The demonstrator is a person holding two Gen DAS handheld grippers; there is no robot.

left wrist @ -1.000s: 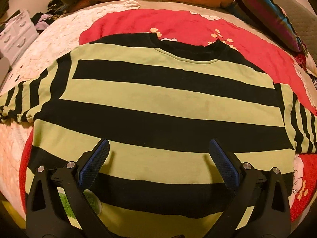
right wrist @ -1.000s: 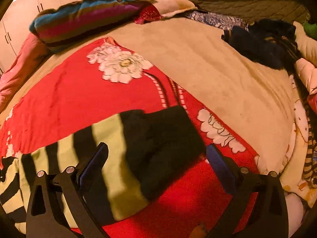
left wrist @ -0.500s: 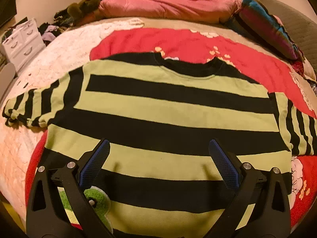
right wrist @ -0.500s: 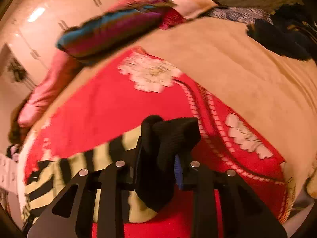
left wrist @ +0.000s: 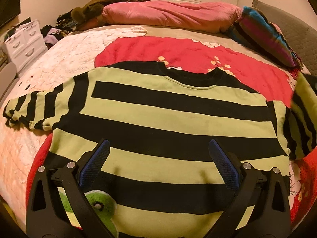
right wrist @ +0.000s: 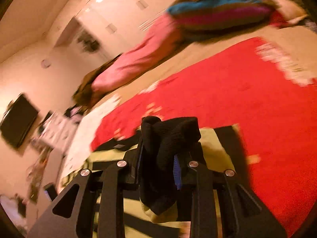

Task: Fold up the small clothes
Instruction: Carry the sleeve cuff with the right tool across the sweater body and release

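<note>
A green-and-black striped sweater (left wrist: pixel 168 119) lies flat on a red blanket (left wrist: pixel 188 53) on the bed. My left gripper (left wrist: pixel 158 154) is open and hovers above the sweater's lower body. The sweater's left sleeve (left wrist: pixel 35 109) lies spread out. Its right sleeve (left wrist: pixel 303 107) is lifted off the bed at the right edge. In the right wrist view my right gripper (right wrist: pixel 158 158) is shut on that sleeve's black cuff (right wrist: pixel 170 134) and holds it up over the sweater's body (right wrist: pixel 111 156).
A pink quilt (left wrist: pixel 174 15) and a striped pillow (left wrist: pixel 263 33) lie at the head of the bed. A white drawer unit (left wrist: pixel 23 43) stands at the left with clothes piled near it. A green plush patch (left wrist: pixel 99 204) shows by the sweater's hem.
My right gripper has shut on the right sleeve's cuff, lifted it and swung it towards the sweater's body. My left gripper has drawn back a little, still open.
</note>
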